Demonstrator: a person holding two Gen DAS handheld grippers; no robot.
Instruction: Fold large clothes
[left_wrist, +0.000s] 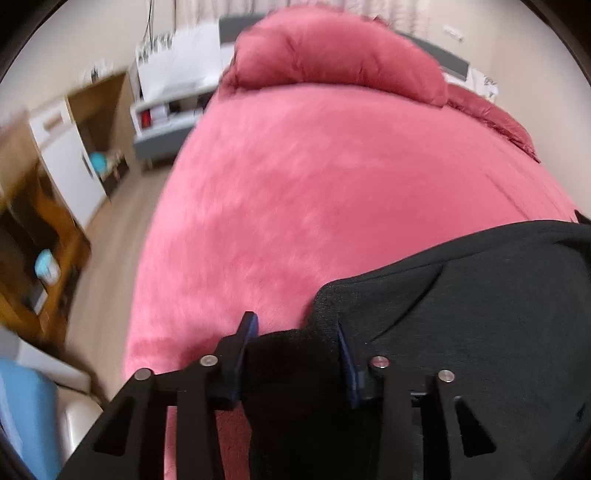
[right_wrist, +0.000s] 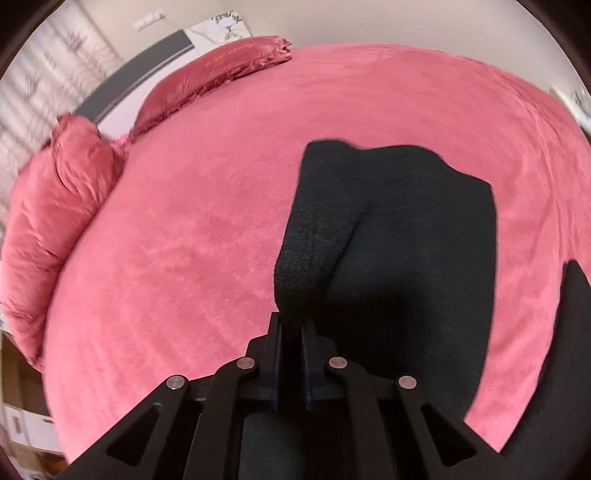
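Item: black garment (right_wrist: 388, 236) on pink bed (right_wrist: 184, 240), long axis running away from you. Your left hand-held gripper (left_wrist: 295, 354) clamps bunched fabric; your right hand-held gripper (right_wrist: 291, 350) pinched tight on edge.

- bed cover (right_wrist: 207, 229): plain pink, plush, no pattern.
- garment (right_wrist: 406, 240): black all over, with a coarser-textured black band along one edge.
- quilt (left_wrist: 332, 55): deeper rose pink, bunched at the head of the bed.
- pillow (right_wrist: 236, 55): dark rose, satin sheen, a line of faint script that cannot be read.
- left gripper (left_wrist: 295, 339): black frame, blue pads, silver pins.
- right gripper (right_wrist: 291, 332): black, silver pins.
- floor (left_wrist: 110, 236): pale wood tone.
- cabinet (left_wrist: 70, 162): white doors, brown wood, blurred; perhaps a light blue thing inside.
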